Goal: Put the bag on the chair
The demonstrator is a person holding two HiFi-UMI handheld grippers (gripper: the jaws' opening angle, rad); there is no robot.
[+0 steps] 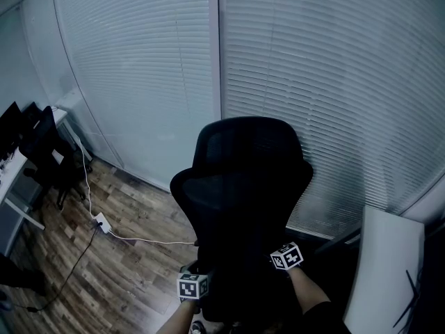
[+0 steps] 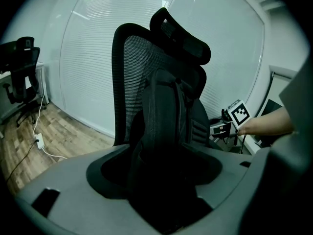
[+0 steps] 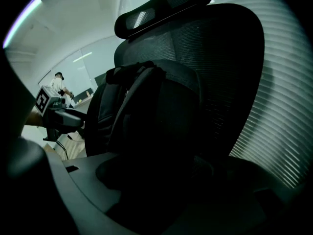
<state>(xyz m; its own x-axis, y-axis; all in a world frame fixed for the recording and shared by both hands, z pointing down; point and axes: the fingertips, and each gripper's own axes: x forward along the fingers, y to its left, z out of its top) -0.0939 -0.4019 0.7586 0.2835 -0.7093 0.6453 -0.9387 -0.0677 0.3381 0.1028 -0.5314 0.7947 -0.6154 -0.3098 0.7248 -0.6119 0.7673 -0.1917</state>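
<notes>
Roughly, item by item, from where I stand.

Office chair (image 1: 240, 179): black, with a mesh back and a headrest (image 2: 182, 31) on top. It stands on the wood-plank floor (image 1: 132, 256) with its back to the blind-covered glass wall (image 1: 313, 82). The seat faces the person, which leaves it open for loading from the front.

Backpack (image 2: 164, 121): black and upright, apparently resting on the seat and leaning against the mesh back. The mesh seems to prop it so that it will not flop forward. By my reading the bag is already on the chair, only not let go.

Left tongs (image 2: 164, 202): low at the backpack's front and pressed onto a fold of its lower fabric, seemingly to steady the base.

Right tongs (image 3: 161, 192): at the backpack's other flank, with dark fabric filling the space between the jaws. It is too dark to say whether they bite or merely bracket it. One pair on each side would stop a soft bag from toppling sideways.

Elsewhere: a second black chair (image 1: 45, 152) stands by a white counter (image 1: 14, 176) at far left. A white power strip (image 1: 102, 223) with its cable lies on the floor, well apart from the work.

Remaining, I judge: release, then draw both tongs back without dragging the backpack off.
</notes>
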